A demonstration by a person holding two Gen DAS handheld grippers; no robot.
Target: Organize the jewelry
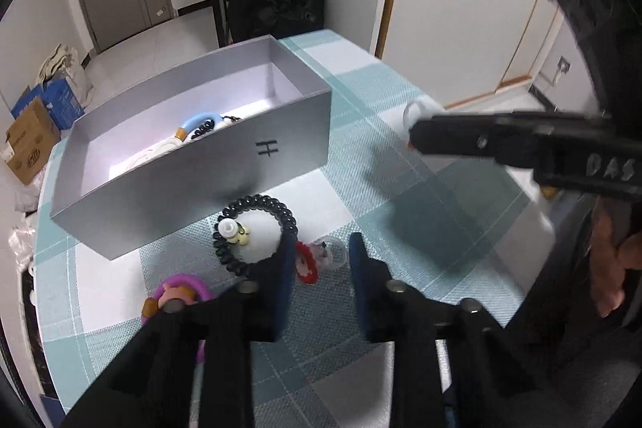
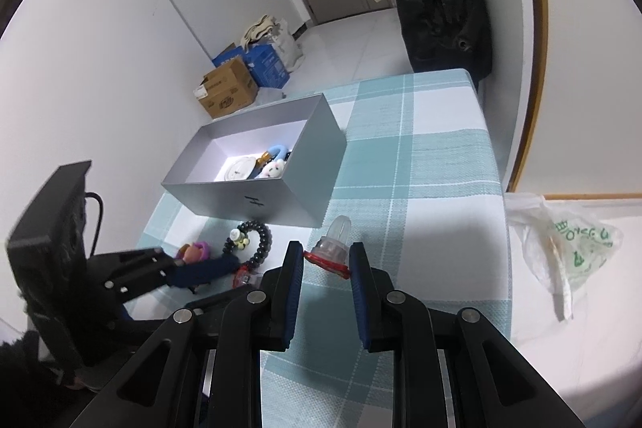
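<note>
Jewelry pieces are spread over a teal-checked tablecloth (image 1: 401, 87), and several are already lying inside an open grey box (image 1: 192, 163) at the back left. At the far left, near the table edge, a pink ring with an orange bead (image 1: 180, 293) is seen. Just to its right, directly in front of the box wall, a black coil bracelet (image 1: 257, 231) with a small white charm is laid flat.

Next to it, the left gripper (image 1: 321, 263) is pointed down at the cloth and appears to be pinched on a small red-and-clear piece (image 1: 307, 263); contact at the pads is judged likely, not certain. Its left finger is overlapped with the bracelet's rim.

Further right, the right gripper (image 2: 325, 263) is closed on a clear dome with a red rim (image 2: 335, 235), held above the cloth by the rim alone.

Several slips can be foreseen. The bracelet could be snagged and dragged as the left gripper is lifted. The dome could be pivoted out of so narrow a hold. Both grippers could be knocked together if the box is approached at once.
</note>
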